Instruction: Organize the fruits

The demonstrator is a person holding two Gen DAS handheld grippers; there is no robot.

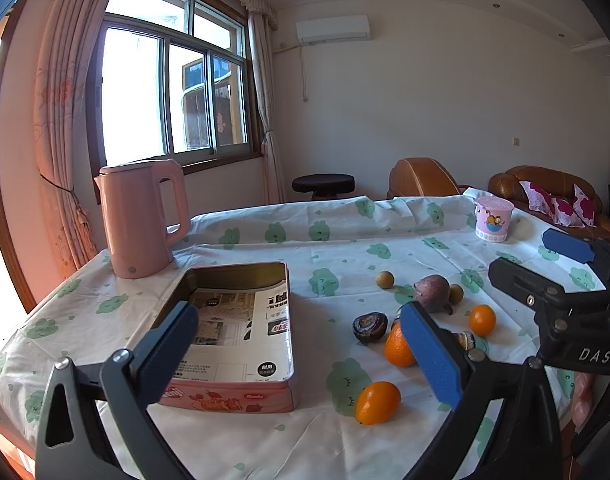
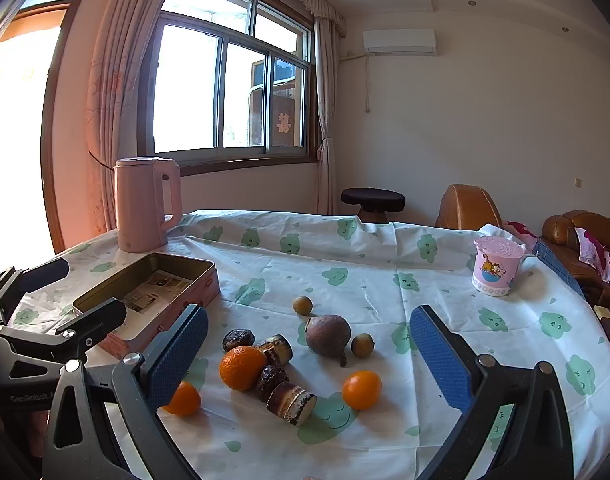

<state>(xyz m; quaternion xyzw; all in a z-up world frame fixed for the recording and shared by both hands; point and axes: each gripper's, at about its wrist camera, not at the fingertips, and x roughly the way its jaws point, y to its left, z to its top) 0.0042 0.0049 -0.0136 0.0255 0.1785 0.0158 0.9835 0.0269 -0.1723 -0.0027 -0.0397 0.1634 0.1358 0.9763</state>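
Both grippers hover above the table, nothing held. Left gripper point(image 1: 301, 344) jaws spread wide, empty, facing the tin point(image 1: 241, 320). Right gripper point(image 2: 309, 356) likewise wide open and empty, aimed over the fruit pile. Tin sits open on the tablecloth point(image 1: 345, 248) just in front of the pink kettle point(image 1: 141, 216); only a printed paper liner shows inside, no fruit. So sorting looks not yet begun, as far as these views show. All fruit lies loose on the cloth, right of the tin: big orange point(image 2: 242, 367) in the middle of the cluster, small orange point(image 2: 361, 389) apart to its right, another small orange point(image 2: 184, 399) partly hidden behind the right gripper's left finger. Purple-brown round fruit point(image 2: 328, 335) with a stem behind them, two small tan fruits point(image 2: 302, 305) point(image 2: 362, 345) beside it. Dark wrinkled pieces point(image 2: 238, 339) touch the big orange; two brown layered rolls point(image 2: 291, 403) may be cake rather than fruit, hard to tell. Pink cup point(image 2: 497, 266) stands well apart, far right. Everything is left to move.
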